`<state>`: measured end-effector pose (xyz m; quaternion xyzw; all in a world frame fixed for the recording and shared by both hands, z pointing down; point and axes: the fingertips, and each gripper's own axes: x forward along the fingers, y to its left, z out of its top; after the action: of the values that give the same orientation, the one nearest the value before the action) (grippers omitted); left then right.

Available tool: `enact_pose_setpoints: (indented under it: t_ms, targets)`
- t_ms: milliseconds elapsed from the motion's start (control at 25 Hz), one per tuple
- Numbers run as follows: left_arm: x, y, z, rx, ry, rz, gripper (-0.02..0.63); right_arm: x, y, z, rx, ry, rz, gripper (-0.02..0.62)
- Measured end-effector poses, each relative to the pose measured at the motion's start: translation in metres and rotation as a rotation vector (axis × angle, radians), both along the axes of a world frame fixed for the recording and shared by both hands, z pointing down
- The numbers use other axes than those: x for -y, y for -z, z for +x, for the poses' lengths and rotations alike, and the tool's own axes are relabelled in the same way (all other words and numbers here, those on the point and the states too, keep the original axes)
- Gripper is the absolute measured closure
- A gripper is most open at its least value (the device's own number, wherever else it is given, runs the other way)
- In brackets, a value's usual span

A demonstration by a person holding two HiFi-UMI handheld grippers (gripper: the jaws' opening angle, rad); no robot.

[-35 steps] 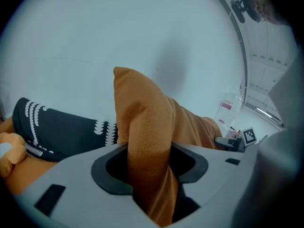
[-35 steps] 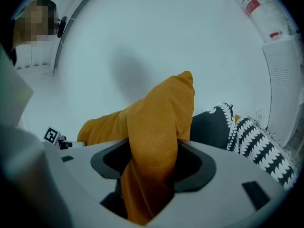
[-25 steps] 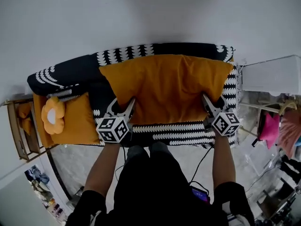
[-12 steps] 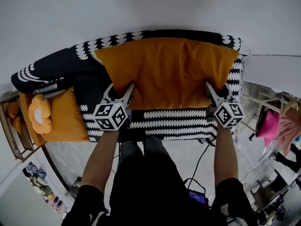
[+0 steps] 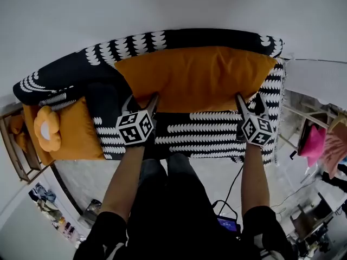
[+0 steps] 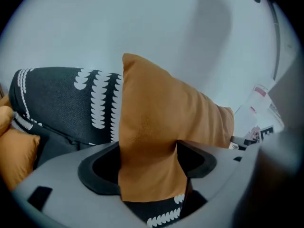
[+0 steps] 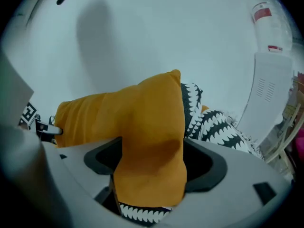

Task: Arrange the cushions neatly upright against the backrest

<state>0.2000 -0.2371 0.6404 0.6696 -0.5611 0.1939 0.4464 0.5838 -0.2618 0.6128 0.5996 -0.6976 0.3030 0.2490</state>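
A big orange cushion stands on the seat of a sofa draped in black-and-white cloth and leans on the backrest. My left gripper is at its lower left corner, my right gripper at its lower right corner. Both sets of jaws have just been opening. In the left gripper view the cushion hangs loosely between the jaws of that gripper. In the right gripper view the cushion likewise sits slack inside that gripper.
A smaller orange cushion and a flower-shaped cushion lie at the sofa's left end, beside a wooden shelf. A white appliance stands to the right of the sofa, with pink fabric below it.
The big cushion came down from a raised position and now rests on the seat against the backrest. Both grippers sank with it, still at its lower corners.
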Motion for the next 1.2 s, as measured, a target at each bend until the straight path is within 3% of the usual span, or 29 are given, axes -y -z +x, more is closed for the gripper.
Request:
enact_pose_setpoints:
  t_ms: [120,480,880,920,1000,1200]
  targets:
    - [0.000,0.009,-0.003,0.008,-0.023,0.024,0.229,-0.010,0.010,-0.012,0.026,-0.013,0.028,0.189]
    - [-0.023,0.063,-0.029,0.003,-0.024,0.155,0.249,-0.014,0.059,-0.090,0.083,0.117,0.129,0.190]
    - [-0.102,0.108,-0.151,-0.010,0.072,0.228,0.261,-0.055,0.116,-0.237,0.136,0.237,0.214,0.207]
    - [-0.114,0.111,-0.147,-0.014,0.075,0.229,0.261,-0.067,0.118,-0.238,0.134,0.251,0.212,0.207]
    - [-0.144,0.115,-0.099,-0.017,0.074,0.234,0.261,-0.097,0.122,-0.199,0.142,0.267,0.214,0.209]
    - [-0.164,0.144,0.089,0.155,-0.095,0.376,0.261,-0.159,0.103,-0.018,0.294,0.171,0.346,0.219]
